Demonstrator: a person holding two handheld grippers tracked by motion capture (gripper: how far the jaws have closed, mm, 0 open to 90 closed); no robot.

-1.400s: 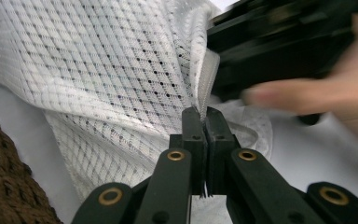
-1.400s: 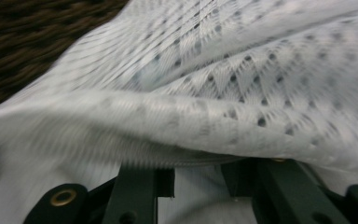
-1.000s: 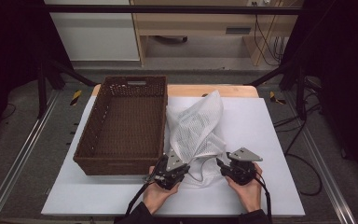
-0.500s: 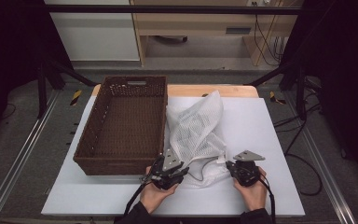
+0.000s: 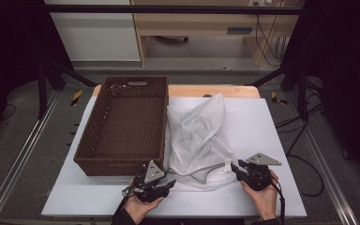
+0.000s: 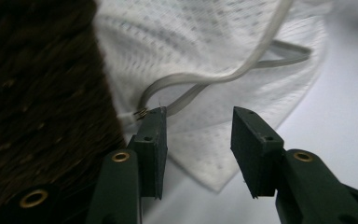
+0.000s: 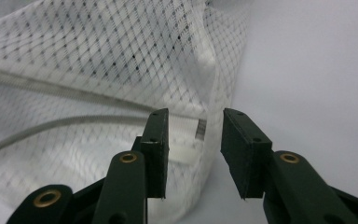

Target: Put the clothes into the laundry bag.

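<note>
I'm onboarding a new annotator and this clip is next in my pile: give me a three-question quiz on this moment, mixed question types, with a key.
1. True or false: the left gripper has its jaws shut on the white mesh bag.
2. Multiple choice: where does the mesh bag lie relative to the brown wicker basket? A) inside it B) on the white table surface, on the side toward the right gripper C) under it
3. Short answer: in the right gripper view, what lies ahead of the right gripper, past its open jaws?

Key
1. False; the jaws stand open.
2. B
3. The edge of the mesh bag, with its zip band.
</note>
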